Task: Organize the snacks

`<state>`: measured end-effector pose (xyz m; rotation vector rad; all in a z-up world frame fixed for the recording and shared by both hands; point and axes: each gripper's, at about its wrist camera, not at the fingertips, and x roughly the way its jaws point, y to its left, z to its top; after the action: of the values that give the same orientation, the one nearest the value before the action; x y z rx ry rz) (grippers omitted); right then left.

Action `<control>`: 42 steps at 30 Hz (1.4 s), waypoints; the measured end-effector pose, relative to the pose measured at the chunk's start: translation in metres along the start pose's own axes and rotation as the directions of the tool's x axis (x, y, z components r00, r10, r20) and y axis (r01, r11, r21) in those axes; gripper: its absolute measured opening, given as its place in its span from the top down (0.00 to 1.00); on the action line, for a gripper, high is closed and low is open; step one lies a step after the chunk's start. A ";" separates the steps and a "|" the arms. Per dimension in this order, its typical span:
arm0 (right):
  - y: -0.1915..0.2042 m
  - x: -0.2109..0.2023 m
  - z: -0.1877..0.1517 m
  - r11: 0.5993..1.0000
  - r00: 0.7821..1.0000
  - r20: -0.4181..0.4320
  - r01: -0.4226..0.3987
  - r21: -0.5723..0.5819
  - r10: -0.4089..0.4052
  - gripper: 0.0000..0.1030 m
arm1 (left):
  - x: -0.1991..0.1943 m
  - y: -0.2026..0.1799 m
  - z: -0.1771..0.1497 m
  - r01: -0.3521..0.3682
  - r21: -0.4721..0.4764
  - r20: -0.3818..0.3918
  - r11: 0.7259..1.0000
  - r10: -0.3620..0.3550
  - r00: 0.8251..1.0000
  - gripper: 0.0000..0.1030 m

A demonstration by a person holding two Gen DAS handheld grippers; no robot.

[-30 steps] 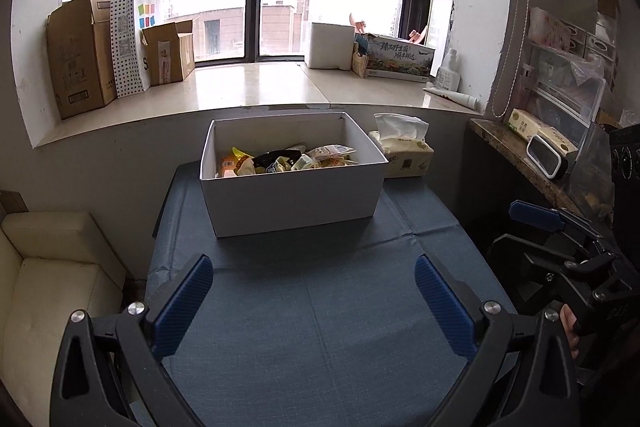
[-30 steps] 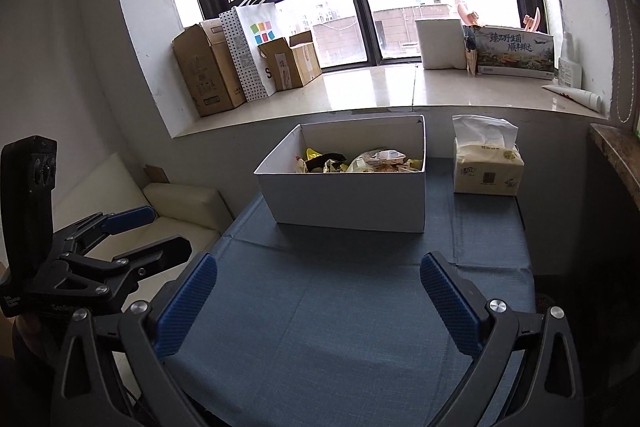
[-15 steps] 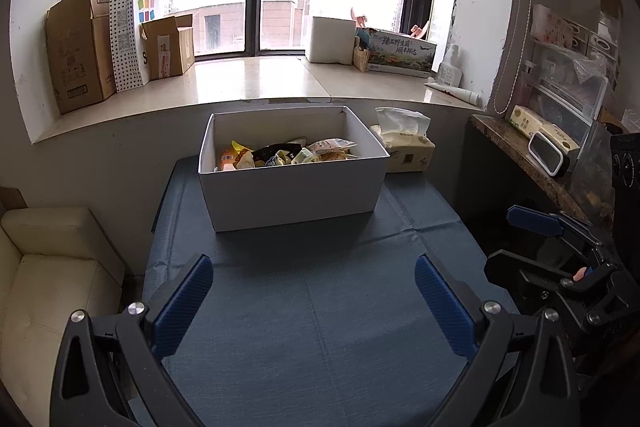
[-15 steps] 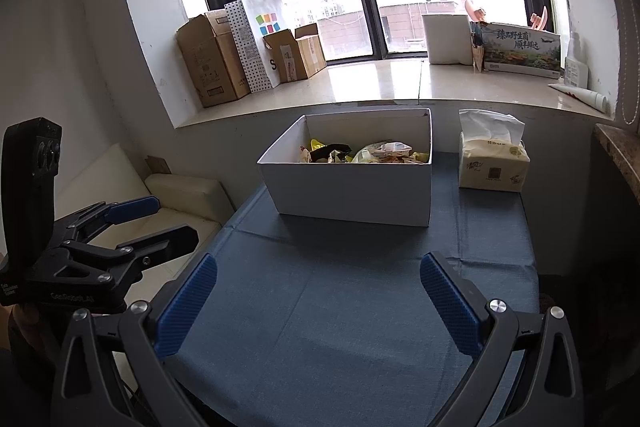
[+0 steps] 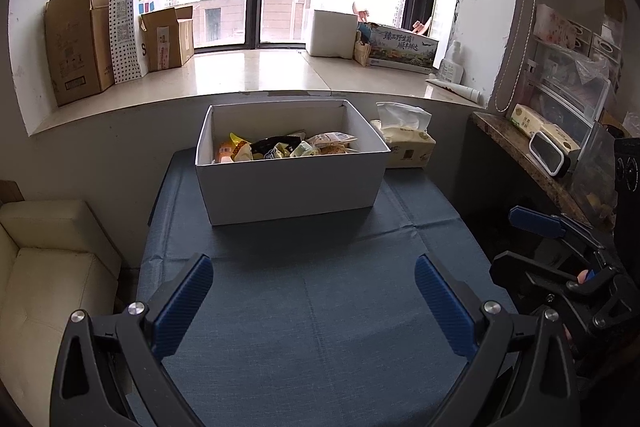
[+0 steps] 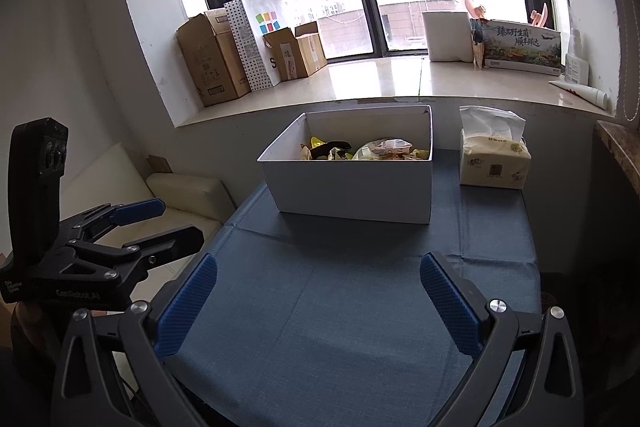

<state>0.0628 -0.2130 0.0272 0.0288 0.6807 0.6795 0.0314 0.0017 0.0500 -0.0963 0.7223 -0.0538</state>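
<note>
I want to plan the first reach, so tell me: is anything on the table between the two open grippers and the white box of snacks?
Nothing visible does. Only bare blue tablecloth lies between the left gripper, the right gripper and the white cardboard box of snack packets. The tissue pack sits beside the box.

- Left gripper (image 5: pixel 312 301) rose and tipped down a little over the second; more of the snacks (image 5: pixel 280 147) inside the white box (image 5: pixel 292 187) came into its view.
- Right gripper (image 6: pixel 318 303) did likewise; box sat lower in its view.
- Seen from the left wrist, right gripper sank slightly toward the frame's lower right.
</note>
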 end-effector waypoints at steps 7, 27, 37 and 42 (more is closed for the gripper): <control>0.001 0.001 -0.001 1.000 1.000 -0.003 -0.009 -0.003 0.009 0.00 | 0.001 -0.003 -0.001 -0.001 0.007 -0.005 1.000 0.001 1.000 0.00; 0.002 0.001 -0.003 1.000 1.000 -0.008 -0.011 -0.002 0.011 0.00 | 0.004 -0.001 -0.002 0.003 0.003 -0.014 1.000 -0.003 1.000 0.00; 0.004 0.002 -0.004 1.000 1.000 -0.009 -0.007 0.002 0.007 0.00 | 0.006 -0.002 -0.002 -0.001 0.007 -0.022 1.000 0.002 1.000 0.00; 0.004 0.003 -0.004 1.000 1.000 -0.011 -0.007 0.003 0.007 0.00 | 0.007 -0.002 -0.002 0.001 0.005 -0.025 1.000 -0.001 1.000 0.00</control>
<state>0.0595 -0.2088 0.0238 0.0301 0.6926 0.6857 0.0349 -0.0010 0.0440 -0.0912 0.7468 -0.0583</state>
